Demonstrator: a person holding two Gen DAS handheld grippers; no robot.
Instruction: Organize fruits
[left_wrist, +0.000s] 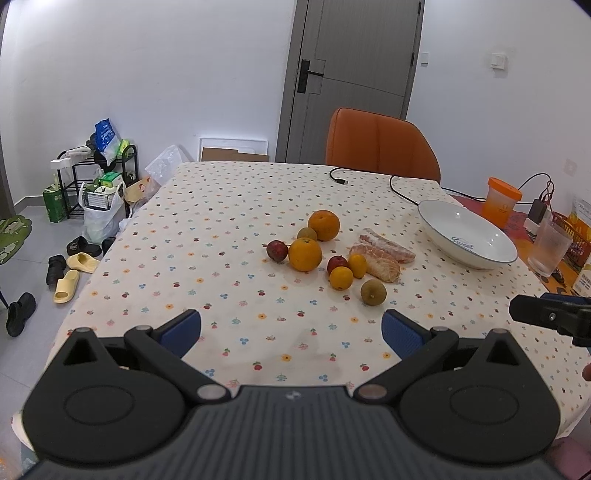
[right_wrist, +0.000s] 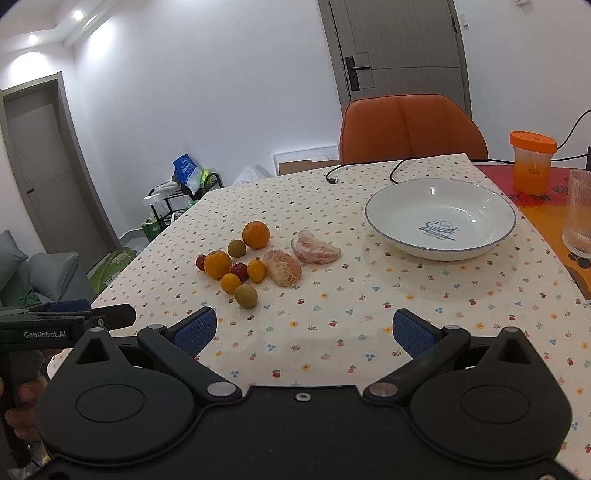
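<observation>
A cluster of fruit lies on the dotted tablecloth: two oranges (left_wrist: 305, 254) (right_wrist: 255, 234), small orange, red and greenish-brown fruits (left_wrist: 373, 292) (right_wrist: 246, 295), and two peeled pomelo pieces (left_wrist: 380, 255) (right_wrist: 315, 247). A white bowl (left_wrist: 466, 233) (right_wrist: 439, 218) marked "Sweet" stands empty to their right. My left gripper (left_wrist: 291, 332) is open and empty, above the table short of the fruit. My right gripper (right_wrist: 304, 332) is open and empty, short of the fruit and bowl. Each gripper shows at the edge of the other's view.
An orange chair (left_wrist: 380, 142) stands behind the table. A black cable (left_wrist: 397, 184) lies at the far edge. An orange-lidded cup (right_wrist: 532, 162) and a clear glass (right_wrist: 578, 218) stand right of the bowl. Shoes and a cluttered rack (left_wrist: 99, 173) are on the floor at left.
</observation>
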